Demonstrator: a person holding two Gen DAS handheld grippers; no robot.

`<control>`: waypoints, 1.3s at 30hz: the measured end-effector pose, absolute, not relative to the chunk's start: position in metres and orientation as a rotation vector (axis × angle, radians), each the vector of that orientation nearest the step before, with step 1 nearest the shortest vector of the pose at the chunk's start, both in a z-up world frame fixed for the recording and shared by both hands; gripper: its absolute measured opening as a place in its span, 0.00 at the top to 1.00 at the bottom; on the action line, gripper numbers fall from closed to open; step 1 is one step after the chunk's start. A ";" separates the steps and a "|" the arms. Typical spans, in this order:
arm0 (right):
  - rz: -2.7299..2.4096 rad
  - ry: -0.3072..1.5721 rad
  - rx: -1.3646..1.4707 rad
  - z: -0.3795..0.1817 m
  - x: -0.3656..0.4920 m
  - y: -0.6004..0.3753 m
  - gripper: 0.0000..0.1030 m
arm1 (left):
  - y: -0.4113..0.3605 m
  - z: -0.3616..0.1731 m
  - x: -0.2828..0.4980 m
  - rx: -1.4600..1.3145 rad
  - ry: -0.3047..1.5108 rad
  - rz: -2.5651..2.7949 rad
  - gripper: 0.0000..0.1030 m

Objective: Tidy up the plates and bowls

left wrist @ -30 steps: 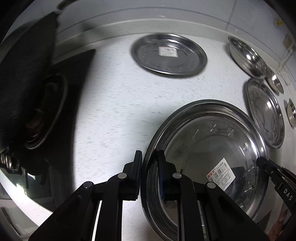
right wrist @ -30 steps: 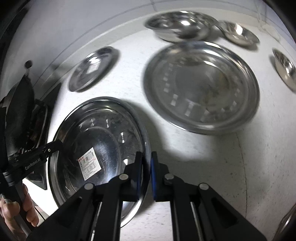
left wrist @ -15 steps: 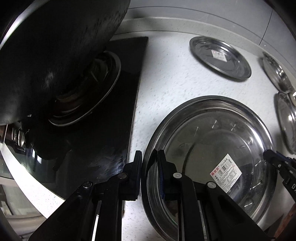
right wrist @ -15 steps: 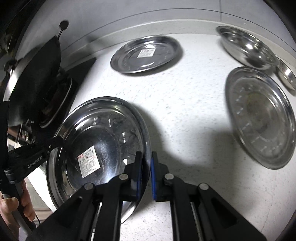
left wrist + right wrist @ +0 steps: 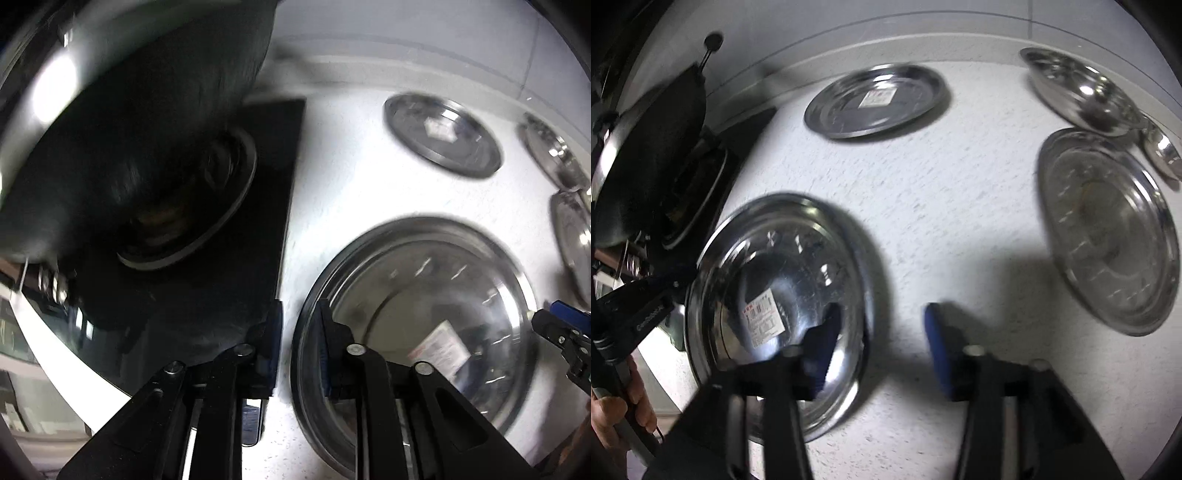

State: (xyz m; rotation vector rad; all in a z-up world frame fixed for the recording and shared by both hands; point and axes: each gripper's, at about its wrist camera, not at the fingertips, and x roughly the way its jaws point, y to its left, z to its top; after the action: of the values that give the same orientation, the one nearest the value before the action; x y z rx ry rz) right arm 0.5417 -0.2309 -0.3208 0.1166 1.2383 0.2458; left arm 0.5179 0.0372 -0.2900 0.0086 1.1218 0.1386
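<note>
A large steel basin (image 5: 424,295) with a barcode label lies on the white counter by the stove; it also shows in the right wrist view (image 5: 775,295). My left gripper (image 5: 299,347) is open, its fingers astride the basin's left rim. My right gripper (image 5: 879,347) is open wide, its left finger over the basin's right rim, its right finger over the counter. A small flat plate (image 5: 875,99) with a label lies at the back, also in the left wrist view (image 5: 443,136).
A black wok (image 5: 129,129) sits on the stove (image 5: 221,277) at the left. A large flat plate (image 5: 1108,229) lies at the right, with a steel bowl (image 5: 1082,88) and a smaller bowl (image 5: 1161,147) behind it. The wall runs along the back.
Both grippers have opened and let go of the basin's rim, which they held shut before. The basin has moved left toward the stove and now rests on the counter.
</note>
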 end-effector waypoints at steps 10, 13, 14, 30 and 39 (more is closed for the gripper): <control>0.057 1.057 0.286 -0.252 0.541 -0.356 0.47 | -0.053 -0.210 0.548 0.017 0.944 -0.089 0.43; -0.029 1.036 0.307 -0.246 0.543 -0.399 0.47 | -0.098 -0.207 0.567 0.058 0.933 -0.154 0.43; -0.057 1.034 0.317 -0.246 0.543 -0.413 0.47 | -0.109 -0.208 0.569 0.072 0.932 -0.164 0.43; -0.177 1.143 0.414 -0.313 0.567 -0.514 0.47 | -0.245 -0.268 0.626 0.143 1.084 -0.270 0.43; -0.171 1.208 0.359 -0.336 0.587 -0.508 0.50 | -0.256 -0.294 0.641 0.108 1.174 -0.271 0.46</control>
State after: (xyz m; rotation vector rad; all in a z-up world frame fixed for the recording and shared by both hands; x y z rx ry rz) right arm 0.5867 -0.5081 -0.3358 0.3594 1.2079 -0.1708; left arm 0.6408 -0.2562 -0.2937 0.1081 1.1736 -0.2708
